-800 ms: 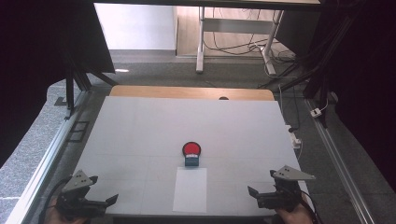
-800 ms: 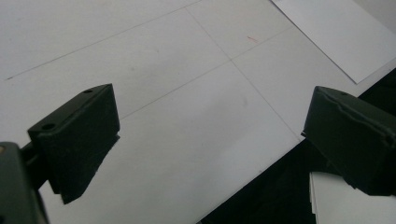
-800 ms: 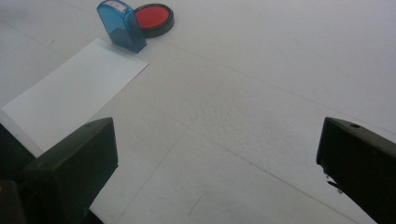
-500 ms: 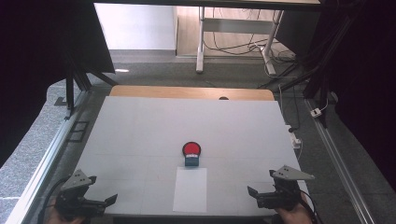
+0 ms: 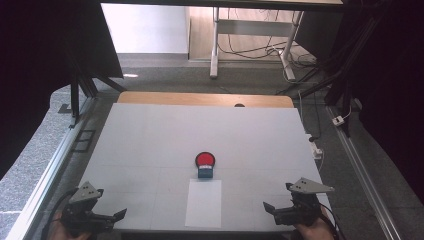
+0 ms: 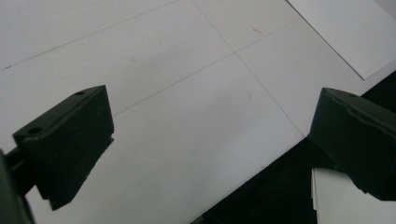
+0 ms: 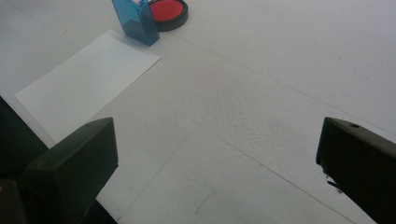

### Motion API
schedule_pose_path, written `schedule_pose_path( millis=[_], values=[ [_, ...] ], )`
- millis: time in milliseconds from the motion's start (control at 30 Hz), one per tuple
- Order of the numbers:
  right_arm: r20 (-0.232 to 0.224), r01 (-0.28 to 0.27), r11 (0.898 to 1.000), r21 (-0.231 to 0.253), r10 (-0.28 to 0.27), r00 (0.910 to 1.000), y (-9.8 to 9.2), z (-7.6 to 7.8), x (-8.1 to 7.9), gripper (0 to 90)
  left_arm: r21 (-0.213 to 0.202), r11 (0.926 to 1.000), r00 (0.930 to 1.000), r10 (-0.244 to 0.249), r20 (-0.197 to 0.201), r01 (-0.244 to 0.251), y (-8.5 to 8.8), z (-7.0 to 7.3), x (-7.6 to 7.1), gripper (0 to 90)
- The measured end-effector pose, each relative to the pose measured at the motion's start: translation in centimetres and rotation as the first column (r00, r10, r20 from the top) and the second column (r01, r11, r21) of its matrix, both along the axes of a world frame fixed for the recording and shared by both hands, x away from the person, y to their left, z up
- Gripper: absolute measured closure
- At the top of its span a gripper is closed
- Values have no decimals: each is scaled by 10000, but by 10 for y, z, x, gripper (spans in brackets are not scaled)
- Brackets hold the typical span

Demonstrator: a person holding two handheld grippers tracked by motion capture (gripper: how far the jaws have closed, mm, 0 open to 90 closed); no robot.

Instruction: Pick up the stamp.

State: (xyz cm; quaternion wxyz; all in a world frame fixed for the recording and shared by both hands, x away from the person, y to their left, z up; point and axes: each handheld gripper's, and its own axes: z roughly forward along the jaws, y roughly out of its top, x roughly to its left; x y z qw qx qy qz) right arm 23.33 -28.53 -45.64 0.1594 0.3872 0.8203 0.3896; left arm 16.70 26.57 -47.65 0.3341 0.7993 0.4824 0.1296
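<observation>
desk (image 5: 150,135) is white, with faint seam lines crossing it. your left hand-held gripper (image 5: 116,216) sits at the near left corner, jaws wide apart, nothing between them. your right hand-held gripper (image 5: 268,208) sits at the near right corner, jaws also wide, nothing held. both point inward toward the middle of the near edge. grey three-cornered plates top each one.

paper (image 5: 204,202) lies flat at the near centre edge, between your two grippers and well apart from both. blue box (image 5: 205,172) stands just beyond the paper's far edge, at or just touching it; can't tell which. red pad (image 5: 205,160) in a black round rim sits right behind the box, touching or nearly so.

in the right gripper view you get the paper (image 7: 88,81) at upper left, the blue box (image 7: 136,21) upright at its far corner, and the red pad (image 7: 168,11) just behind it. in the left gripper view you get a corner of the paper (image 6: 350,32) at upper right, the desk's near edge running diagonally under the jaws, dark below it. a small red mark (image 6: 257,31) shows on the desk near that paper corner.
</observation>
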Motion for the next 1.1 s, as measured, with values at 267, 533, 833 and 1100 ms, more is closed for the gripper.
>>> schedule_pose_path(
  millis=[267,533,833,1100],
  values=[
    [11,-101,9999,-30,101,9999,1,0,0,0,-212,9998,9998,-37,-188,33,1,0,1,0],
    [-4,-183,9998,-96,183,9998,1,0,0,0,-495,9978,9988,-443,-219,432,-1,2,4,0],
    [-42,-246,9996,-158,245,9997,3,-1,0,0,-553,9929,9943,-1048,183,1056,-4,2,7,11],
    [-63,-283,9995,-169,282,9996,3,-1,0,0,-806,9861,9894,-1446,168,1455,-5,1,14,8]
  ],
)
